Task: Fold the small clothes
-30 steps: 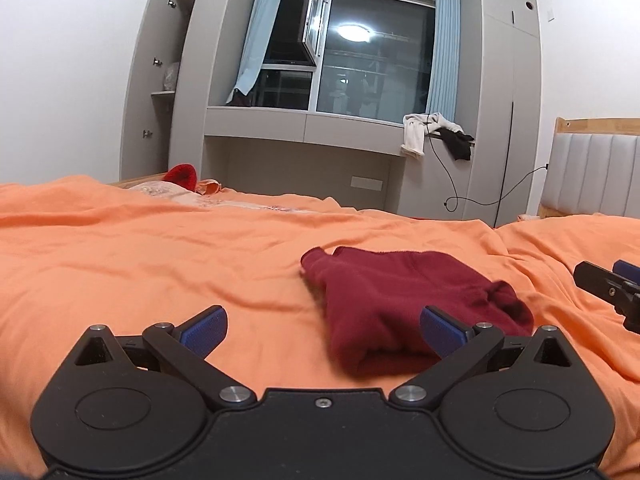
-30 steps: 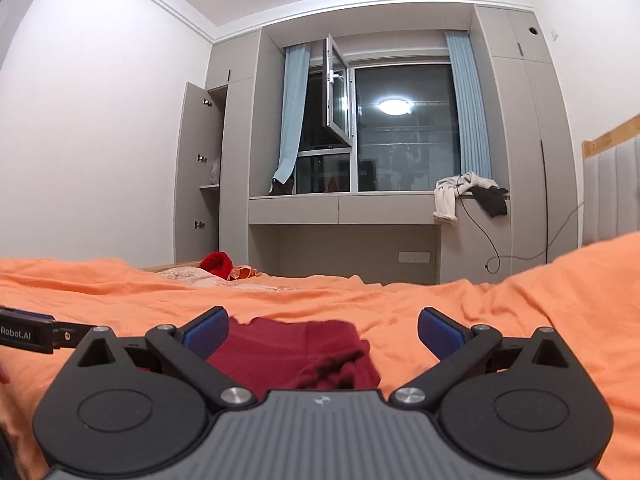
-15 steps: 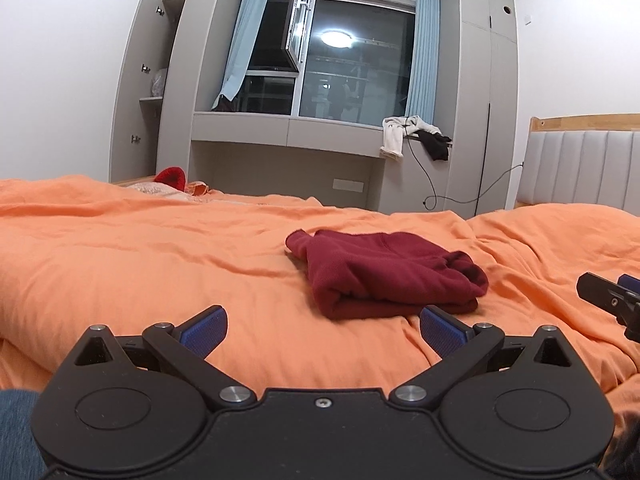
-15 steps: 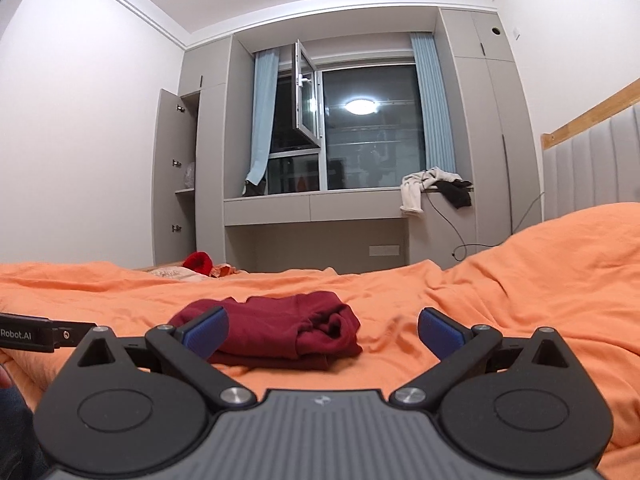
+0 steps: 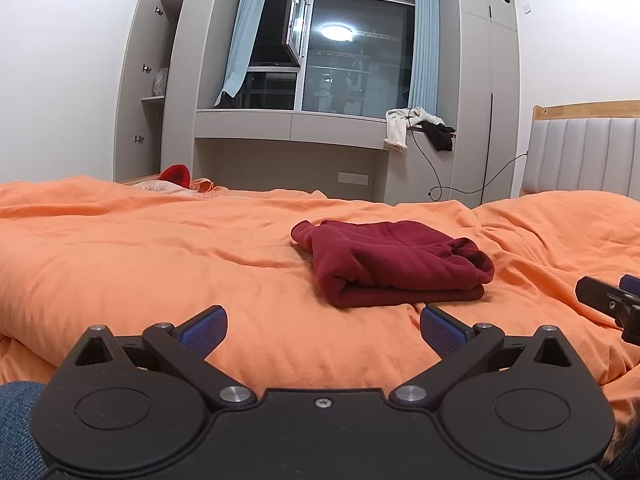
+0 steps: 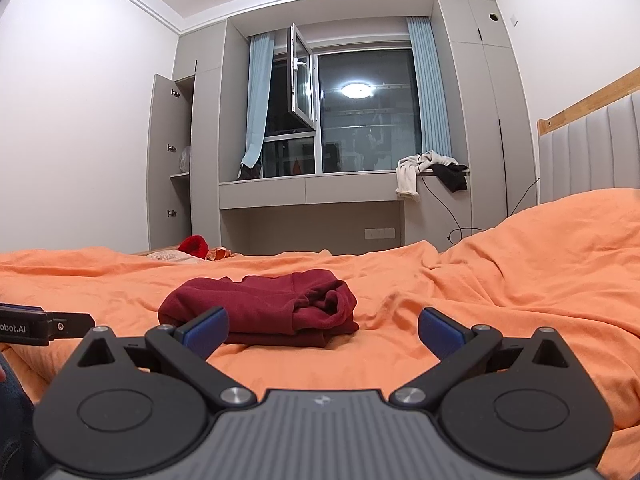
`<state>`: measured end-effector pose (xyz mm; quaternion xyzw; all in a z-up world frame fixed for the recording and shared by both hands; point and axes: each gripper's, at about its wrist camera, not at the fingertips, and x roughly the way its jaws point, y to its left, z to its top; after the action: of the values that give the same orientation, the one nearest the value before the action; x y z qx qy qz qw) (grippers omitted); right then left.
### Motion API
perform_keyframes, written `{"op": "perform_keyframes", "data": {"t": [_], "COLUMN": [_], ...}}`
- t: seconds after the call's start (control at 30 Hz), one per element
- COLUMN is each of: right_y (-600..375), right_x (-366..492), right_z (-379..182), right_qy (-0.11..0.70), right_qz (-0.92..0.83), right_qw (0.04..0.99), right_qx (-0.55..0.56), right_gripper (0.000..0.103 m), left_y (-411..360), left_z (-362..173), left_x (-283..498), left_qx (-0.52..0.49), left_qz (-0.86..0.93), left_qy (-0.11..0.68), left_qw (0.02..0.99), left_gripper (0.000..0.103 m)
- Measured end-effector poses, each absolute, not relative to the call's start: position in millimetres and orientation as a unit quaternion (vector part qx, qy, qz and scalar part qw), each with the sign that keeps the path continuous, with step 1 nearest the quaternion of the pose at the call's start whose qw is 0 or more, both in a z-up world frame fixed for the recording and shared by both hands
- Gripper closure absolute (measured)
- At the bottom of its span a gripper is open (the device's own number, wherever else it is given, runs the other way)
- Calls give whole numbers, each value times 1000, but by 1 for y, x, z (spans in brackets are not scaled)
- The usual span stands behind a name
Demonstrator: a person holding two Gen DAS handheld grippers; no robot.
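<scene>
A dark red garment (image 5: 394, 264) lies folded in a compact stack on the orange bedcover (image 5: 160, 256). It also shows in the right wrist view (image 6: 264, 306). My left gripper (image 5: 323, 330) is open and empty, held back from the garment's near edge. My right gripper (image 6: 323, 328) is open and empty, near the garment's near side. The right gripper's tip (image 5: 608, 300) shows at the left wrist view's right edge. The left gripper's tip (image 6: 44, 326) shows at the right wrist view's left edge.
A red item and pale clothes (image 5: 180, 180) lie at the far left of the bed. A padded headboard (image 5: 580, 156) stands at the right. A grey window desk and cabinets (image 5: 292, 128) with draped clothes (image 5: 416, 128) stand beyond the bed.
Both grippers have drawn back from the folded garment, which now sits farther off and fully in view. Both stay open.
</scene>
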<state>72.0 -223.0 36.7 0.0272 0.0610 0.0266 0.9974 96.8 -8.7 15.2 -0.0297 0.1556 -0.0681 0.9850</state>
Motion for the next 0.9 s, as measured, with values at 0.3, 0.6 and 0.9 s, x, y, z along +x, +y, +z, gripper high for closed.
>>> {"op": "perform_keyframes", "data": {"t": [0.3,0.6,0.9], "right_y": [-223,-223,-223], "right_x": [72,71,71], "right_z": [35,36,36], "right_qy": [63,63,63], "right_qz": [26,26,26], "right_qw": [997,997,997], "right_qx": [24,24,24], "right_gripper": [0,0,0], "left_y": [-11,-11,-11], "left_z": [15,14,14], "left_x": [98,98,98], "left_qx": [-26,-26,-25], "left_qz": [-68,-68,-68], "left_qy": [158,158,159], "left_qw": [985,985,985], "left_gripper": [1,1,1]}}
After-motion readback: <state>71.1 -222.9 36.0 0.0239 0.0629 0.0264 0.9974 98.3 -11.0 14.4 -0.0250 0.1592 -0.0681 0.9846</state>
